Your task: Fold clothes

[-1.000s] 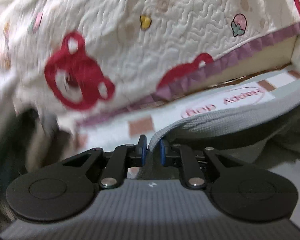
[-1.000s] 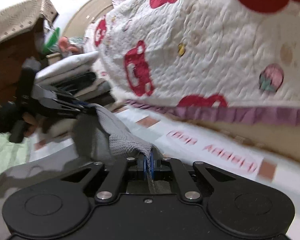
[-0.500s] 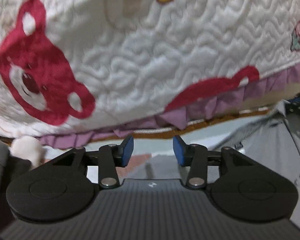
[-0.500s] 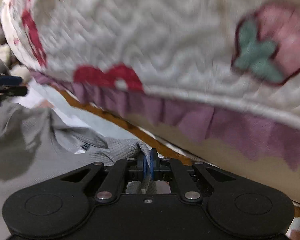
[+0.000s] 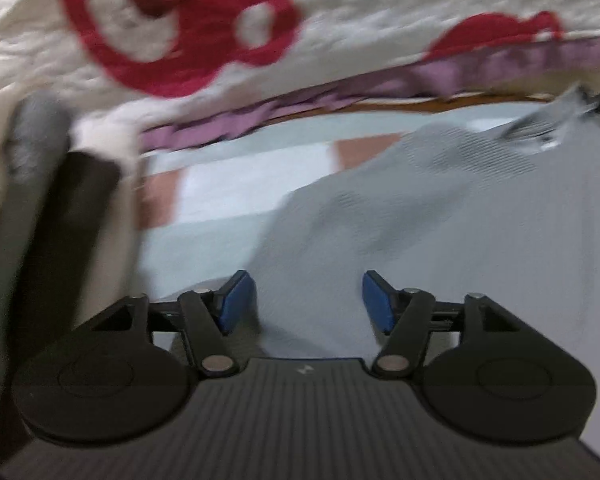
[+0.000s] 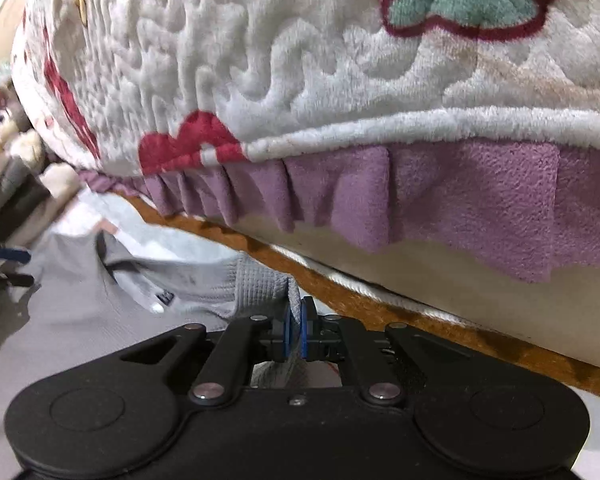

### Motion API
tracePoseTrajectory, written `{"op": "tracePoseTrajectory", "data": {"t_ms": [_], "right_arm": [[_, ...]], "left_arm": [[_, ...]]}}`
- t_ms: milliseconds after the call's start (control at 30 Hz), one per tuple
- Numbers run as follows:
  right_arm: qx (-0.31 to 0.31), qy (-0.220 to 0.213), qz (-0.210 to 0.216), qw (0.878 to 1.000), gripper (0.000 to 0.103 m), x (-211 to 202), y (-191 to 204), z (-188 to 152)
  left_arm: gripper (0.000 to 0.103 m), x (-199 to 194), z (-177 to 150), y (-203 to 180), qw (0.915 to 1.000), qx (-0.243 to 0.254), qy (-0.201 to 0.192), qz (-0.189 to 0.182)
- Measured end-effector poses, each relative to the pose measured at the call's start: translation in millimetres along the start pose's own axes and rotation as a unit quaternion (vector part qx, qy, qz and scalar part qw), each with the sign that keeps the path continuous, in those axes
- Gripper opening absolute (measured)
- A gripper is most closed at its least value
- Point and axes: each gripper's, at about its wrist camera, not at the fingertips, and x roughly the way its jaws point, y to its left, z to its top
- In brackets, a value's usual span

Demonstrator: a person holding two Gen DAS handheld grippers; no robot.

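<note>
The left gripper (image 5: 308,300) is spread wide, with its blue pads (image 5: 236,300) well apart and nothing held between them. It is positioned just above the grey garment (image 5: 440,216), which is spread flat on the light patterned sheet (image 5: 236,184); whether the pads touch the fabric cannot be told, as the left wrist view is blurred.

The right gripper (image 6: 294,330) is closed onto a fold of the grey garment (image 6: 256,284), with a waffle-knit edge pinched between its blue pads. From this pinched edge the garment is extended to the left of the gripper, where the collar opening and a small dark label (image 6: 165,297) are seen.

A white quilted blanket (image 6: 300,60) with red bear figures and a purple frill (image 6: 440,204) hangs directly ahead of both grippers, above an orange-brown edging strip (image 6: 380,300), and closes off the far side. Folded dark and pale items (image 5: 60,216) are stacked at the left of the left wrist view. A plush toy (image 6: 4,120) is seen at the far left of the right wrist view.
</note>
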Motion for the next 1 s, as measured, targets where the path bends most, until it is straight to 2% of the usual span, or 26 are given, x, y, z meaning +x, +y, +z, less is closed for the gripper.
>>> {"op": "tracePoseTrajectory", "data": {"t_ms": [67, 167, 200, 233, 300, 333, 400, 433, 467, 533, 567, 600, 667, 767, 800, 833, 933, 1000], "right_arm": [[0.010, -0.015, 0.012, 1.000, 0.004, -2, -2, -1], [0.014, -0.021, 0.026, 0.999, 0.005, -2, -6, -3], [0.015, -0.022, 0.030, 0.999, 0.005, -2, -7, -3], [0.016, -0.022, 0.033, 0.999, 0.005, -2, -8, -2], [0.015, -0.022, 0.039, 0.999, 0.005, -2, -9, -2], [0.014, -0.025, 0.043, 0.999, 0.005, -3, -8, -2], [0.010, -0.030, 0.051, 0.998, 0.005, -4, -5, -2], [0.007, -0.033, 0.055, 0.998, 0.005, -4, -4, -2], [0.005, -0.037, 0.059, 0.998, 0.005, -5, -3, -2], [0.011, -0.045, 0.065, 0.997, 0.005, -8, -3, -2], [0.010, -0.047, 0.061, 0.997, 0.005, -9, -3, -3], [0.003, -0.046, 0.046, 0.998, 0.005, -10, -1, -4], [-0.013, -0.043, 0.016, 0.999, 0.005, -11, 3, -6], [-0.050, -0.037, -0.058, 0.996, 0.017, -18, 15, -14], [-0.064, -0.035, -0.085, 0.994, 0.017, -21, 20, -16], [-0.068, -0.037, -0.096, 0.992, 0.017, -29, 24, -20], [-0.047, -0.058, -0.066, 0.995, 0.021, -74, 34, -41], [-0.042, -0.053, -0.057, 0.996, 0.028, -107, 50, -66]], "left_arm": [[0.079, 4, -2, 12, 0.9994, -0.032, -0.011, 0.009], [0.086, 20, 2, 28, 0.9971, -0.074, -0.005, -0.018], [0.086, 23, 4, 31, 0.9958, -0.087, 0.001, -0.029], [0.080, 25, 7, 32, 0.9938, -0.102, 0.005, -0.042], [0.035, 28, 12, 34, 0.9887, -0.133, 0.014, -0.067], [0.005, 26, 16, 31, 0.9879, -0.136, 0.019, -0.072], [0.005, 17, 25, 16, 0.9926, -0.106, 0.020, -0.056], [0.005, 11, 28, 4, 0.9978, -0.061, 0.006, -0.025], [0.004, 5, 30, -3, 0.9995, -0.029, -0.010, 0.006], [0.004, -1, 33, -4, 0.9977, -0.011, -0.036, 0.055], [0.004, 1, 35, 0, 0.9966, -0.019, -0.039, 0.071], [0.004, 6, 36, 5, 0.9956, -0.030, -0.036, 0.081], [0.004, 22, 33, 2, 0.9946, -0.021, -0.021, 0.099], [0.005, 42, 27, -13, 0.9908, 0.012, -0.010, 0.135], [0.006, 46, 24, -20, 0.9884, 0.025, -0.011, 0.149], [0.009, 43, 23, -25, 0.9878, 0.029, -0.013, 0.152], [0.028, 19, 24, -37, 0.9906, 0.018, -0.022, 0.134], [0.032, 3, 24, -44, 0.9922, 0.010, -0.027, 0.121]]}}
